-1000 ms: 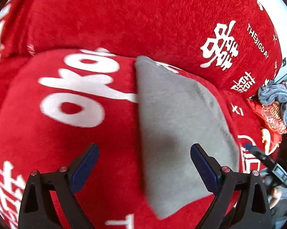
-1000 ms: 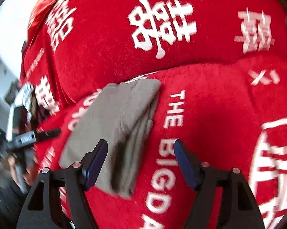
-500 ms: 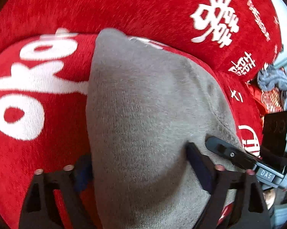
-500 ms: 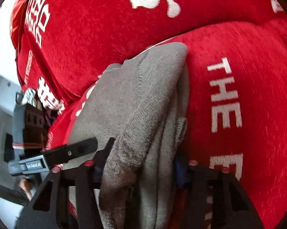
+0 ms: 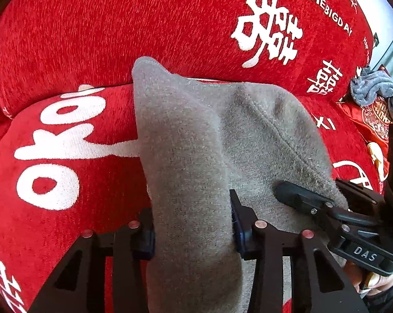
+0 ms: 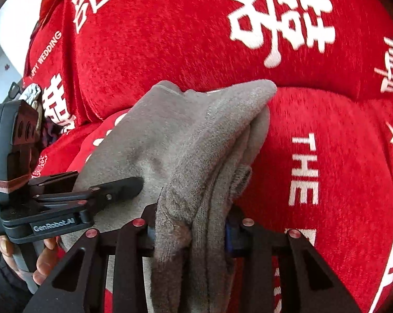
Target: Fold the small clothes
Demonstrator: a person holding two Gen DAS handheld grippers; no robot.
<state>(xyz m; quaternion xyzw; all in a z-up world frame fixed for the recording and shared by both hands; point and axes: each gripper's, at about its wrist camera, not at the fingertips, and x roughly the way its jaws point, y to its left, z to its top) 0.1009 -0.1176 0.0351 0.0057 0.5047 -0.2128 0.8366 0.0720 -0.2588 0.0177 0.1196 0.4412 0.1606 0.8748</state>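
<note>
Grey garment (image 5: 196,143) lies on red sofa cover (image 5: 92,26), centre frame. Left tongs (image 5: 192,232) closing, pinching its fold at 6 o'clock; right tongs (image 6: 189,232) closing on its bunched edge.

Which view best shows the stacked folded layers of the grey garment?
The right wrist view: the grey garment's layered edges run along its right side, down between the fingers. The left wrist view shows mostly its smooth top face and one seam.

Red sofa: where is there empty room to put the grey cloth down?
Bare red seat lies left of the grey cloth, over the big white letters. More lies to its right, around "THE". Crowded: the far right end by the blue-grey cloth.
</note>
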